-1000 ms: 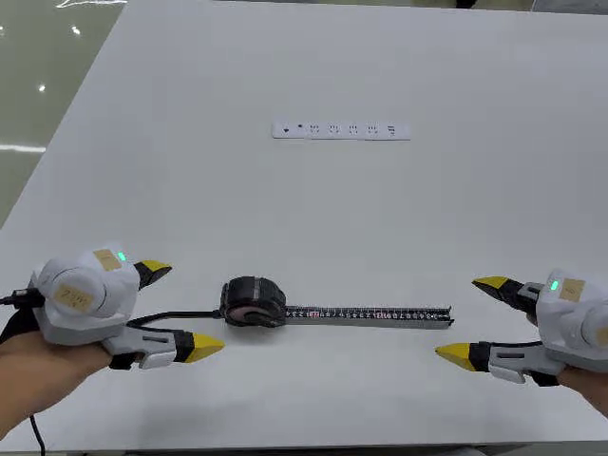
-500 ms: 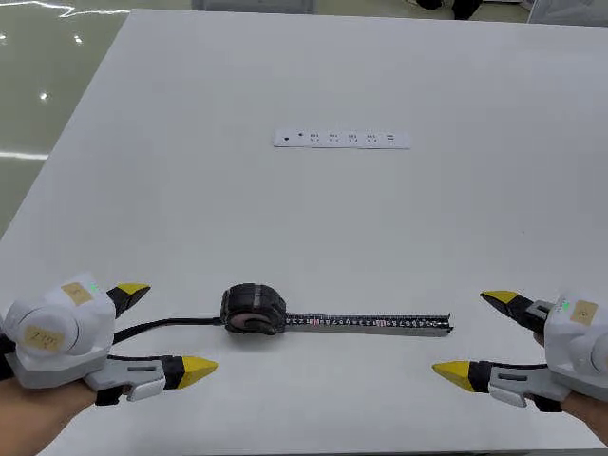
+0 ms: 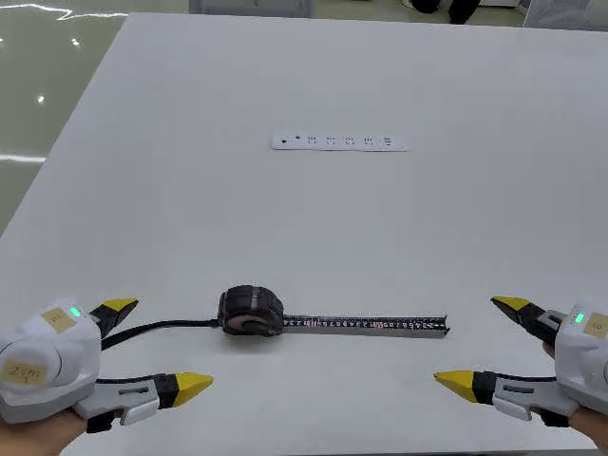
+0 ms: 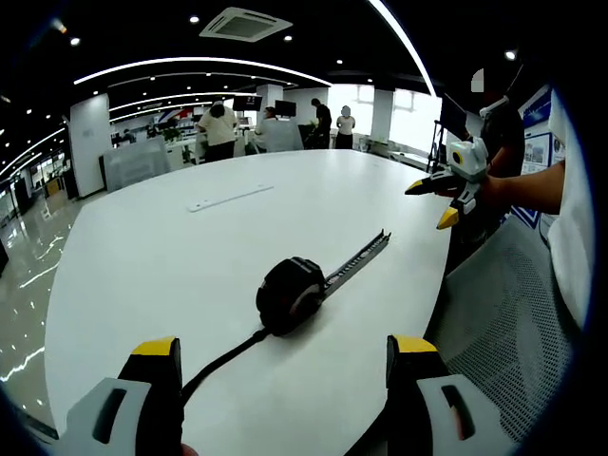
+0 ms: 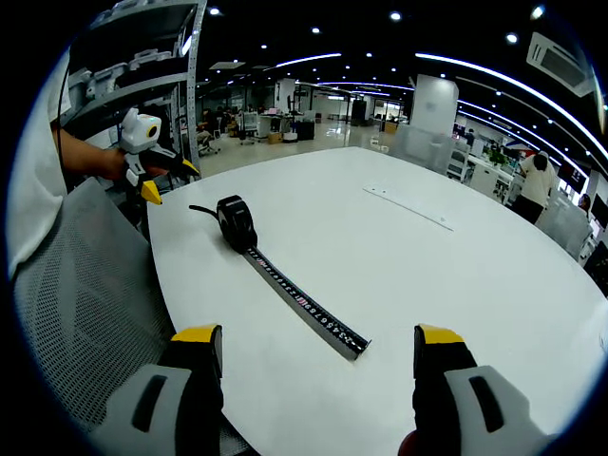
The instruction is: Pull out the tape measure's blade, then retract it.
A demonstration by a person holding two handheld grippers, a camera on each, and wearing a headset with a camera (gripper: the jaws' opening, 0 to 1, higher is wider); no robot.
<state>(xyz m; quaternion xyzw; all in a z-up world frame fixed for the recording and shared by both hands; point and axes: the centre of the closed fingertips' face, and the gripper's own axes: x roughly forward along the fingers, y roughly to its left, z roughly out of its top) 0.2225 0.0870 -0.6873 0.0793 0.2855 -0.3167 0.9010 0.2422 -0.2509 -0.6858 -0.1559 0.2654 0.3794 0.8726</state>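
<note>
1. Head view: tape measure at 6 o'clock on table, blade out toward 3 o'clock. Left gripper at 8, right gripper at 4; both wide, empty.
2. Left gripper view: case ahead at 12, untouched.
3. Right gripper view: hook near, at 12. Pull-out judged done; retraction next, needing the case steadied.

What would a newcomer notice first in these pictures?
The black tape measure lies near the front of the white table, its blade pulled out flat toward the right. The yellow-tipped left gripper and right gripper flank it, both open and touching nothing. A white power strip lies farther back.
</note>
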